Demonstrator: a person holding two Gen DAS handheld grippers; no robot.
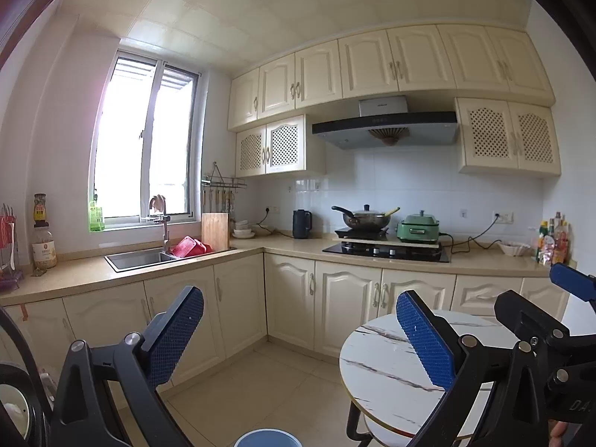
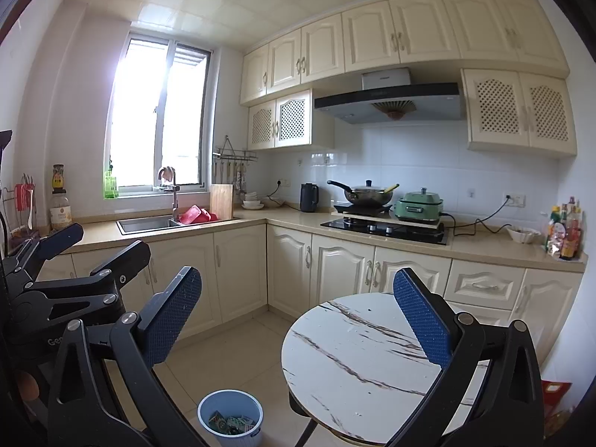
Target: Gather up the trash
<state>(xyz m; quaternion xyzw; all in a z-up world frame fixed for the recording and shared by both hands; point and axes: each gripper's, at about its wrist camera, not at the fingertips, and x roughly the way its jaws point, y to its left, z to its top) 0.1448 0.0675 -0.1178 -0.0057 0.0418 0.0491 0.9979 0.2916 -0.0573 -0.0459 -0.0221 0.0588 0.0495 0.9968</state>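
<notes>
Both grippers raised, jaws spread, holding nothing.
Left gripper [image 1: 300, 335] and right gripper [image 2: 298, 320] empty; blue bin [image 2: 230, 418] with trash [image 2: 231, 424] on floor below right gripper, left of round table [image 2: 357, 368].

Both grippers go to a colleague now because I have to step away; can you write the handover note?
Left gripper: open, empty, held up facing the kitchen.
Right gripper: open, empty, alongside it.
Bin: on the floor just left of the round table, with colourful wrappers already inside.
Done: the visible part of the tabletop shows no trash.
Left: no loose trash is in sight from these two views; check the counter and the floor before stopping.
</notes>
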